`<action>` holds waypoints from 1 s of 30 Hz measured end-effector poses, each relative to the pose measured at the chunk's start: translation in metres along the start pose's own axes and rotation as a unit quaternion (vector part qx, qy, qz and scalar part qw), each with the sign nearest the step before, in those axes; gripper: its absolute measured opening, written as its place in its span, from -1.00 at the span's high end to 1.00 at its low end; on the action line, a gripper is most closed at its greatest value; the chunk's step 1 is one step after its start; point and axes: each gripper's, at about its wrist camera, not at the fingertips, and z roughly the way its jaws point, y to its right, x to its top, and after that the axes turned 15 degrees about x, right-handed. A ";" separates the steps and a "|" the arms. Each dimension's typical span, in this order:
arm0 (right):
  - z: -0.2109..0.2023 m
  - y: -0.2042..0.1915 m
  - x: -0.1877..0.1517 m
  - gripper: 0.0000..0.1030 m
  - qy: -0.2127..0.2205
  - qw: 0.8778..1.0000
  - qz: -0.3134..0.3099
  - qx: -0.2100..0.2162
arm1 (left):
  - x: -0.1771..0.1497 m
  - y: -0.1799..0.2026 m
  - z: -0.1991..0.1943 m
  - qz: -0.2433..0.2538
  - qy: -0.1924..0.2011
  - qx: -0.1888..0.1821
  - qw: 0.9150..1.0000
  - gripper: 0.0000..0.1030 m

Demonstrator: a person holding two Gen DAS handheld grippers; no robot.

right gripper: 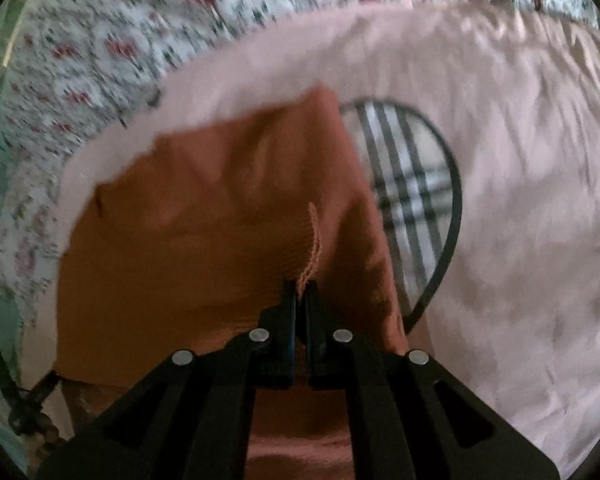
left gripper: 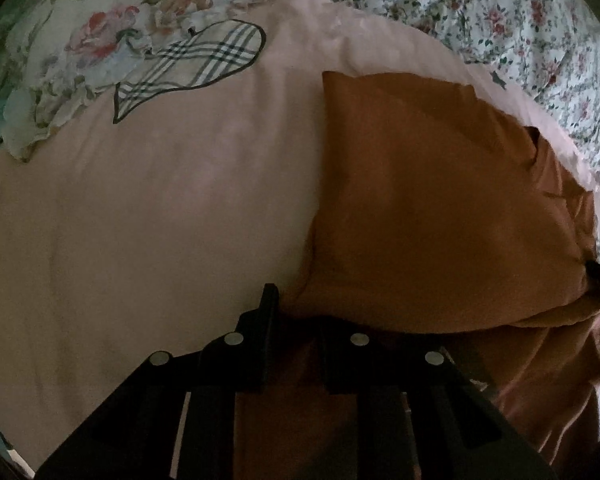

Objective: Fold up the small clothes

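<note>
On the pink sheet (right gripper: pixel 520 200), beside its plaid heart (right gripper: pixel 416 184), the orange garment (right gripper: pixel 204 216) extends ahead of the right gripper (right gripper: pixel 300 286), clamped on its hem; left gripper (left gripper: pixel 296 312) state undeterminable.

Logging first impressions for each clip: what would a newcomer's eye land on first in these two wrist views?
The rust-orange garment dominates the middle of both views, lying on a pale pink cloth. The right gripper is shut on a ridge of its fabric, while the left gripper sits at its near edge, one finger hidden under the cloth. Next is the plaid heart patch on the pink cloth, with floral bedding beyond.
</note>
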 end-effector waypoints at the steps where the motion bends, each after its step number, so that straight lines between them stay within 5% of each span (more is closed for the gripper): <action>1: 0.000 0.001 -0.001 0.92 0.002 1.000 0.002 0.000 | 0.000 0.000 0.000 0.003 -0.003 -0.001 1.000 0.59; 5: -0.015 0.001 -0.004 0.85 0.000 1.000 0.023 0.005 | -0.007 -0.005 -0.012 0.008 -0.013 -0.016 1.000 0.54; 9: -0.048 -0.009 -0.019 0.76 0.012 1.000 0.013 0.026 | -0.031 -0.017 -0.037 0.012 -0.021 -0.023 0.999 0.23; 13: -0.079 -0.015 -0.048 0.31 0.011 0.999 0.007 0.035 | -0.061 -0.029 -0.066 0.015 -0.034 -0.039 0.999 0.06; 19: -0.118 -0.007 -0.105 0.31 0.004 0.999 0.024 0.032 | -0.107 -0.024 -0.099 0.072 -0.073 -0.091 0.990 -0.04; 24: -0.140 0.002 -0.144 0.31 0.000 0.999 0.046 0.021 | -0.130 -0.032 -0.090 0.060 -0.162 -0.110 0.979 -0.04; 30: -0.157 0.004 -0.174 0.31 0.006 0.998 0.058 0.017 | -0.115 -0.058 -0.063 -0.069 -0.265 -0.190 0.943 -0.06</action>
